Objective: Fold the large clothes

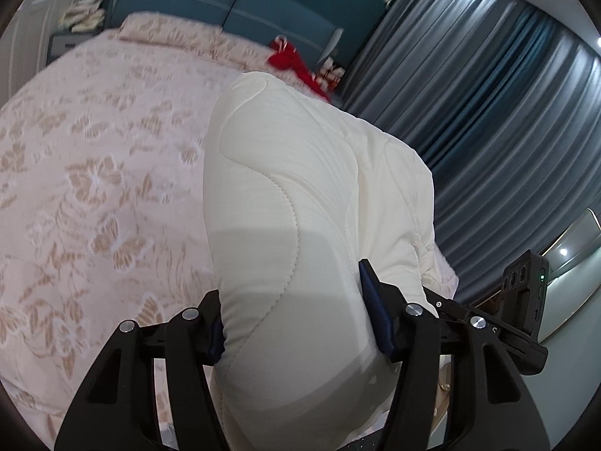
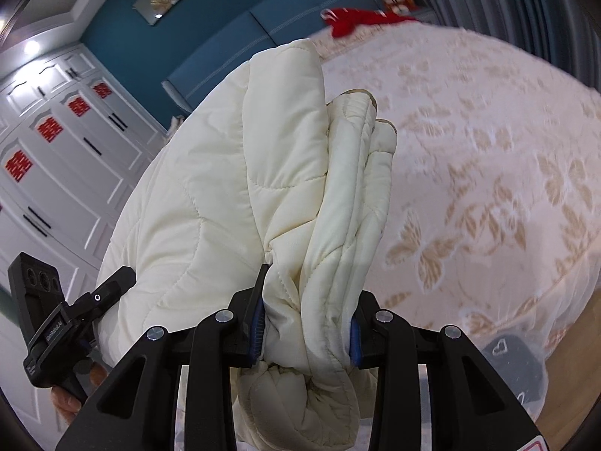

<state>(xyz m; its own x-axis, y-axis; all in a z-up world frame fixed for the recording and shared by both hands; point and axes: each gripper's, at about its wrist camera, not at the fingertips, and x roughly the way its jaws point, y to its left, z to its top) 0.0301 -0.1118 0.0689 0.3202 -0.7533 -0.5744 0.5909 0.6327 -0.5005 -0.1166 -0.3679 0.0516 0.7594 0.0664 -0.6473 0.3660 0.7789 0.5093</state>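
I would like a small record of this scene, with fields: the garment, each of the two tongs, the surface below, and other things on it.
garment: cream quilted coat, bunched and lifted off the bed
left tongs: shut on a thick fold of the coat
right tongs: shut on several gathered layers of the coat
surface: bed with pink floral bedspread
other things: red cloth lying near the blue headboard
background: grey-blue curtains, white wardrobe
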